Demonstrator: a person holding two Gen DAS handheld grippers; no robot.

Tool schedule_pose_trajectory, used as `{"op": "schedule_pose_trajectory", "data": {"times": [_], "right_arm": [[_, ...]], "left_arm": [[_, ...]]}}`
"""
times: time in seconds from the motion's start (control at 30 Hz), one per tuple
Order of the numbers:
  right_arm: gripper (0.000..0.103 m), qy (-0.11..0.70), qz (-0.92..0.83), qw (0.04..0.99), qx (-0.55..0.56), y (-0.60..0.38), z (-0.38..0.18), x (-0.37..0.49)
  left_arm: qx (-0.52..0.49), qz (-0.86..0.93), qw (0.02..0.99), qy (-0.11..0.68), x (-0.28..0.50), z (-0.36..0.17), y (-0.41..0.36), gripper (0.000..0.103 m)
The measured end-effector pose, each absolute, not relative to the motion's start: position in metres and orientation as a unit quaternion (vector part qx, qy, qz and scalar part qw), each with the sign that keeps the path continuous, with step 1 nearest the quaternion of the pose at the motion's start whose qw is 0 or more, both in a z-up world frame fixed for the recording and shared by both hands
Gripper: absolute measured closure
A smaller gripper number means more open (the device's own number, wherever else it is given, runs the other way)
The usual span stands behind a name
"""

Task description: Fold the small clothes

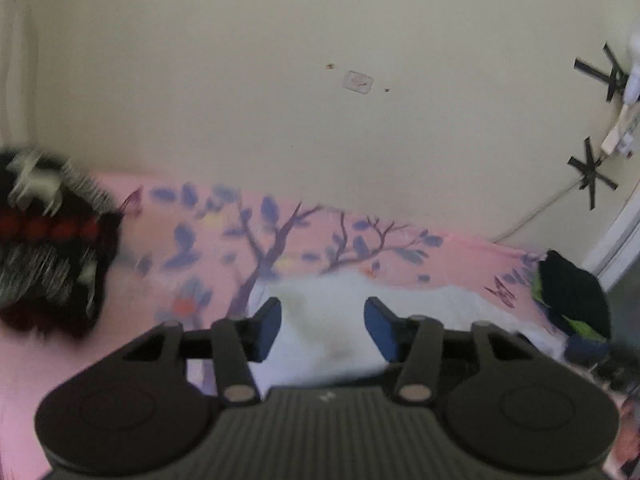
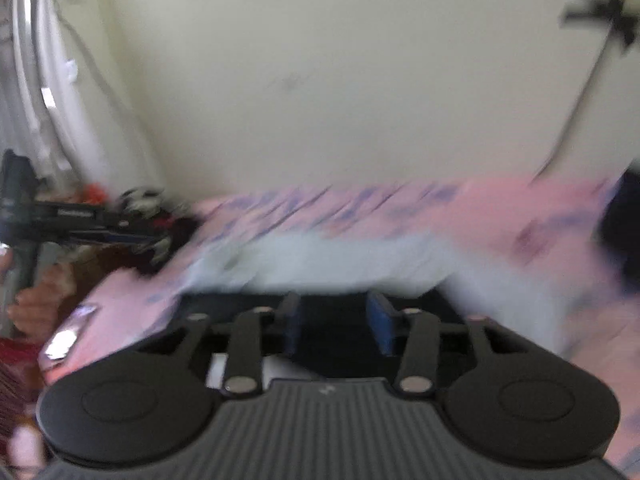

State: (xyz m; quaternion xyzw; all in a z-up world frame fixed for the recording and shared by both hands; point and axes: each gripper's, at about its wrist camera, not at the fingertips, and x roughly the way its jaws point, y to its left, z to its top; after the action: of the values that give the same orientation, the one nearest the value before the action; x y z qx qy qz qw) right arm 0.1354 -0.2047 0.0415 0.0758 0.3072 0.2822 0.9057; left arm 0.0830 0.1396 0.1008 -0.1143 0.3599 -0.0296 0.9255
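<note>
Garment [image 1: 320, 312] white, flat on bedsheet [image 1: 120, 360] (pic blurry).

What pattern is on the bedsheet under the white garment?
Pink bedsheet printed with purple tree branches and blue-purple leaves; clearest in the left wrist view.

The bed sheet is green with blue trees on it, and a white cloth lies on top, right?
Not quite. The bed sheet is pink, not green, as the left wrist view shows. It does have blue-leaved trees, and the white cloth lies on it.
</note>
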Motion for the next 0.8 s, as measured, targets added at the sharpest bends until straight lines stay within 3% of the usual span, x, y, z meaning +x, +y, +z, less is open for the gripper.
{"op": "schedule_pose_trajectory", "data": {"times": [0.03, 0.1, 0.23, 0.27, 0.33, 0.43, 0.47, 0.5, 0.53, 0.57, 0.6, 0.8], "right_arm": [[0.042, 0.313, 0.276, 0.906, 0.075, -0.211, 0.043, 0.151], [0.04, 0.335, 0.265, 0.901, 0.079, -0.224, 0.036, 0.19], [0.014, 0.375, 0.249, 0.89, 0.079, -0.218, -0.001, 0.255], [0.015, 0.384, 0.245, 0.887, 0.071, -0.212, -0.012, 0.267], [0.015, 0.404, 0.25, 0.879, 0.047, -0.191, -0.033, 0.287], [0.018, 0.435, 0.287, 0.854, 0.017, -0.168, -0.055, 0.297], [0.026, 0.426, 0.292, 0.856, -0.005, -0.161, -0.054, 0.293], [0.034, 0.42, 0.296, 0.858, -0.019, -0.155, -0.053, 0.29], [0.058, 0.415, 0.299, 0.859, -0.022, -0.151, -0.05, 0.287], [0.095, 0.415, 0.295, 0.861, -0.018, -0.149, -0.047, 0.283], [0.103, 0.421, 0.29, 0.859, -0.013, -0.148, -0.045, 0.281], [0.103, 0.339, 0.306, 0.89, -0.01, -0.167, 0.016, 0.205]], "left_arm": [[-0.105, -0.036, 0.922, 0.37, 0.102, 0.098, 0.135, 0.045], [-0.077, -0.043, 0.913, 0.398, 0.147, 0.081, 0.121, 0.029], [-0.026, -0.033, 0.887, 0.459, 0.216, 0.031, 0.094, 0.019], [-0.019, -0.034, 0.879, 0.475, 0.224, 0.018, 0.09, 0.016], [-0.01, -0.031, 0.87, 0.492, 0.234, -0.002, 0.085, 0.018], [0.025, -0.035, 0.877, 0.479, 0.224, -0.011, 0.076, 0.045], [0.043, -0.039, 0.881, 0.469, 0.218, -0.011, 0.07, 0.068], [0.043, -0.052, 0.882, 0.467, 0.215, -0.011, 0.068, 0.098], [0.037, -0.054, 0.881, 0.468, 0.212, -0.009, 0.066, 0.099], [0.036, -0.048, 0.883, 0.466, 0.211, -0.007, 0.066, 0.1], [0.036, -0.044, 0.886, 0.459, 0.206, -0.003, 0.065, 0.1], [-0.004, -0.064, 0.92, 0.385, 0.139, 0.066, 0.083, 0.1]]}}
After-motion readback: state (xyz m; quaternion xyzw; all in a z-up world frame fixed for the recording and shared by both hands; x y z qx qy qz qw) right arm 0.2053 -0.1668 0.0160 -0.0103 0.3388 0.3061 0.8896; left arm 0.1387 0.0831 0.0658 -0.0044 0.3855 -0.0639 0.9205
